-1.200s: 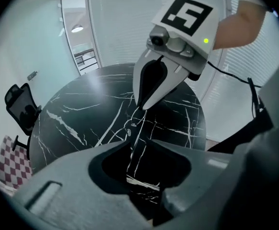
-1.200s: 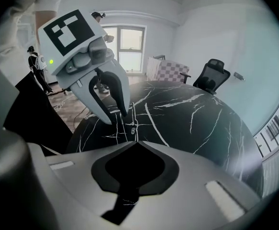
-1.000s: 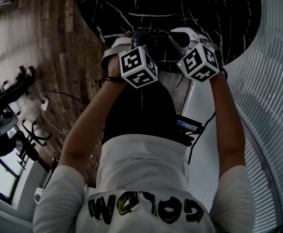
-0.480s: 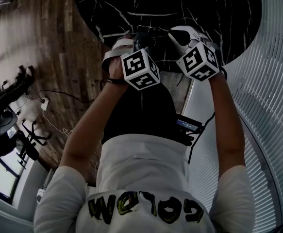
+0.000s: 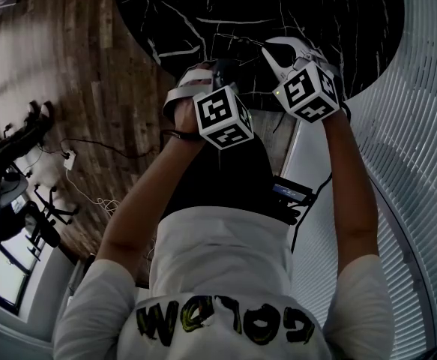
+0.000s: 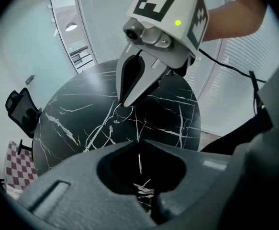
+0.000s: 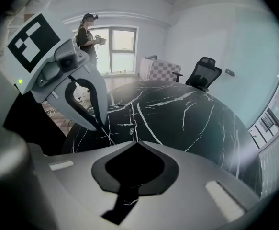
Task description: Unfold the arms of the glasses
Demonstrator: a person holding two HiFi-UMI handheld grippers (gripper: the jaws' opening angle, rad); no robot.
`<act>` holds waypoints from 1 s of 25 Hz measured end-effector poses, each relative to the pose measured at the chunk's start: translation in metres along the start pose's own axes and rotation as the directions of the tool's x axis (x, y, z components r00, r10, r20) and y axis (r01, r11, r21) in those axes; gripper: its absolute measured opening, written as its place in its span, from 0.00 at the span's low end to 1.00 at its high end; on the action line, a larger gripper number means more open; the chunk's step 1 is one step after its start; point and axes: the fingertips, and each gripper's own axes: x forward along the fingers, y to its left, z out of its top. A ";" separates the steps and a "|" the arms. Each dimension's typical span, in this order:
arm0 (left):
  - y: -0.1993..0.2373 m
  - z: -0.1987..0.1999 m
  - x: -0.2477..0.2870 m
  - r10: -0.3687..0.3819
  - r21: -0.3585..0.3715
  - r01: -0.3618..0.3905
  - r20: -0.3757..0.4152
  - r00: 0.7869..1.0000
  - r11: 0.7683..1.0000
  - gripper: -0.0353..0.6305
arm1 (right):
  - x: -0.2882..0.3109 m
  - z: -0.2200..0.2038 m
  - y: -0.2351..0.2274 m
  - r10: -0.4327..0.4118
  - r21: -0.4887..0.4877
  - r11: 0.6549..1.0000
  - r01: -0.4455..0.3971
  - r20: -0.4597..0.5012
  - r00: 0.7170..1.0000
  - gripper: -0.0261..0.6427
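Note:
Thin wire-rimmed glasses [image 6: 111, 122] hang just above the black marble table [image 6: 72, 109], close to its near edge. My right gripper [image 7: 137, 141] is shut on the frame, and in the left gripper view its fingertips [image 6: 125, 101] pinch the wire at the rim. My left gripper [image 6: 138, 142] is closing on one thin arm of the glasses [image 6: 139, 160], which runs between its pads. In the head view the glasses [image 5: 240, 40] show as a fine line between the two grippers. From the right gripper view the left gripper [image 7: 101, 123] stands close on the left.
The round table's edge [image 5: 166, 55] lies right under both grippers, with wooden floor [image 5: 68, 88] beyond it. A black office chair [image 7: 204, 73] stands at the far side. A person [image 7: 87, 37] stands by the window. Slatted blinds [image 5: 420, 126] fill the right.
My left gripper has drawn back a little toward the person's body and to the right. The right gripper has stayed almost still.

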 end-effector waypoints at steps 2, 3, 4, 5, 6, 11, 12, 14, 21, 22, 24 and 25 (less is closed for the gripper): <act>-0.002 0.000 -0.001 0.003 -0.005 -0.003 -0.004 1.000 1.000 0.08 | 0.000 0.000 0.001 -0.001 0.000 1.000 0.001 0.000 1.000 0.04; -0.003 0.000 -0.001 0.002 -0.009 -0.002 -0.007 1.000 1.000 0.08 | 0.001 -0.001 0.001 -0.001 0.001 1.000 0.001 0.000 1.000 0.04; -0.005 0.000 -0.002 0.001 -0.014 -0.001 -0.009 1.000 1.000 0.08 | 0.001 -0.001 0.002 -0.003 0.003 1.000 0.003 0.000 1.000 0.04; -0.006 0.001 -0.002 -0.001 -0.020 0.001 -0.010 1.000 1.000 0.08 | 0.001 -0.001 0.002 -0.004 0.006 1.000 0.004 0.001 1.000 0.04; -0.007 0.001 -0.002 -0.002 -0.025 0.001 -0.010 1.000 1.000 0.08 | 0.001 -0.001 0.002 -0.006 0.009 1.000 0.006 0.001 1.000 0.04; -0.010 0.002 -0.001 -0.004 -0.042 0.004 -0.012 1.000 0.999 0.08 | 0.001 0.000 -0.001 -0.014 0.021 1.000 0.014 0.003 1.000 0.04; -0.011 0.003 -0.001 -0.004 -0.045 0.004 -0.013 1.000 0.999 0.08 | 0.001 0.000 -0.001 -0.015 0.023 1.000 0.015 0.003 1.000 0.04; -0.014 0.004 -0.001 -0.005 -0.049 0.005 -0.012 1.000 0.999 0.09 | 0.001 -0.001 -0.001 -0.020 0.026 0.999 0.020 0.003 1.000 0.04; -0.023 0.009 -0.002 -0.012 -0.055 0.011 -0.012 1.000 0.998 0.10 | -0.001 -0.001 -0.002 -0.030 0.036 0.999 0.030 0.004 1.000 0.04; -0.024 0.010 -0.002 -0.014 -0.055 0.014 -0.012 1.000 0.998 0.10 | 0.000 -0.001 -0.002 -0.032 0.038 0.999 0.031 0.003 0.999 0.04; -0.027 0.010 -0.001 -0.021 -0.057 0.020 -0.012 1.000 0.998 0.10 | 0.001 -0.002 -0.003 -0.035 0.042 0.999 0.035 0.002 0.999 0.04; -0.028 0.011 0.000 -0.023 -0.059 0.023 -0.012 1.000 0.998 0.10 | 0.001 -0.002 -0.003 -0.036 0.044 0.998 0.036 0.002 0.999 0.04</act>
